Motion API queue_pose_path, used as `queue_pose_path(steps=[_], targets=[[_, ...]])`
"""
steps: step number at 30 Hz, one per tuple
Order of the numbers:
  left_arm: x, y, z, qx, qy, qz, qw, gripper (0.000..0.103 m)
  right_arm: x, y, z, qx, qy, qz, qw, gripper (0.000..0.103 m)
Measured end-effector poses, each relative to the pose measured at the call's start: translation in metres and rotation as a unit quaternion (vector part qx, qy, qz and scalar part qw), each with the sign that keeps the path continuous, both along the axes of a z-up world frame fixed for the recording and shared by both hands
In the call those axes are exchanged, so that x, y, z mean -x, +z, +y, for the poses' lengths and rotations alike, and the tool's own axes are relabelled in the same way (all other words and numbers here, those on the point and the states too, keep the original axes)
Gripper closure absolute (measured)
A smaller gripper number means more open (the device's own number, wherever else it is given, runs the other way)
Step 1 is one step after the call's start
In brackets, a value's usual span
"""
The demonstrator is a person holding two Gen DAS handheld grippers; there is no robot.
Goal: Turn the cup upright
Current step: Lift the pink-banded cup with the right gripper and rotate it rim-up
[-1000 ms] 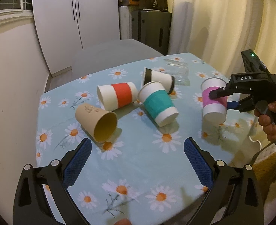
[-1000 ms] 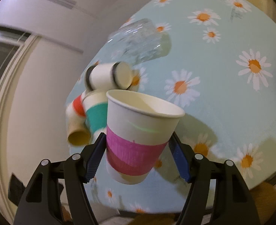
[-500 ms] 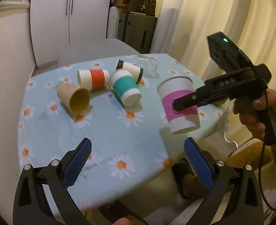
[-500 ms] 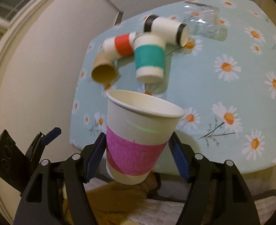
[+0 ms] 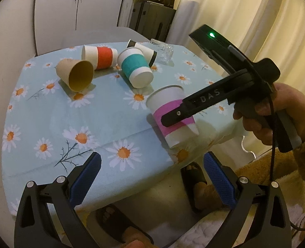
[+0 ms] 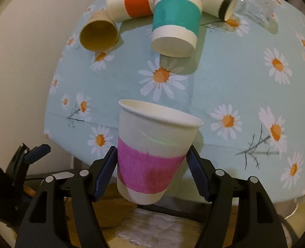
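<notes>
My right gripper [image 6: 151,165] is shut on a white paper cup with a pink band [image 6: 150,155]. It holds the cup mouth-up and slightly tilted, above the near edge of the table. The cup [image 5: 171,113] and the right gripper [image 5: 179,115] also show in the left wrist view. My left gripper [image 5: 150,175] is open and empty, over the table's near edge, below and left of the cup. Several other cups lie on their sides at the far end: a teal-banded one [image 6: 174,25], a red-banded one [image 6: 131,4], a brown one [image 6: 98,34] and a black-rimmed one [image 6: 212,0].
The table has a light blue daisy cloth [image 5: 69,113]. A clear glass [image 5: 165,50] lies behind the cups. A grey chair back [image 5: 86,39] stands beyond the table. Sandalled feet [image 5: 193,177] show below the near edge. Curtains [image 5: 245,20] hang on the right.
My right gripper has carried the pink-banded cup from the right side of the table towards its near edge, keeping it mouth-up. My left gripper has pulled back and stays open.
</notes>
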State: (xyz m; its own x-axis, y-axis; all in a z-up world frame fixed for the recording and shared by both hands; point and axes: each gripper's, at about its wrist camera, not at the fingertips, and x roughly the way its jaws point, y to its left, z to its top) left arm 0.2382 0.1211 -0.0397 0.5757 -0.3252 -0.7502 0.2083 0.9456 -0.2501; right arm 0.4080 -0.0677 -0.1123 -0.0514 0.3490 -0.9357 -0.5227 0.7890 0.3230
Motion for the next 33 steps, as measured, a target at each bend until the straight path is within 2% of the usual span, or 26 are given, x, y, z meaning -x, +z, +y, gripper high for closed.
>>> queue_pose_path(steps=[6,9,17,21,24,29,33], targets=[[-0.004,-0.007,0.004,0.006,0.003,0.006,1.0,0.007,-0.003,-0.004,0.009,0.011,0.002,0.004,1.0,0.033],[-0.005,-0.007,0.003,0.007,0.002,0.006,0.9999,0.007,-0.003,0.001,0.009,-0.001,-0.007,0.001,1.0,0.025],[-0.009,0.008,0.0,0.031,0.01,0.006,0.9995,0.007,0.001,0.056,-0.026,-0.06,-0.023,-0.031,0.997,0.025],[-0.015,0.025,-0.01,0.057,0.017,0.003,0.9982,0.007,0.01,0.091,-0.065,-0.098,-0.042,-0.065,0.992,0.025],[-0.023,0.036,-0.021,0.074,0.02,0.005,0.997,0.007,0.019,0.105,-0.095,-0.11,-0.049,-0.085,0.989,0.025],[-0.042,0.047,-0.047,0.058,0.037,0.021,0.9974,0.007,0.036,0.113,-0.14,-0.122,-0.065,-0.107,0.985,0.025],[-0.065,0.033,-0.062,0.02,0.074,0.082,0.9936,0.007,0.044,0.102,-0.169,-0.121,-0.083,-0.115,0.983,0.025]])
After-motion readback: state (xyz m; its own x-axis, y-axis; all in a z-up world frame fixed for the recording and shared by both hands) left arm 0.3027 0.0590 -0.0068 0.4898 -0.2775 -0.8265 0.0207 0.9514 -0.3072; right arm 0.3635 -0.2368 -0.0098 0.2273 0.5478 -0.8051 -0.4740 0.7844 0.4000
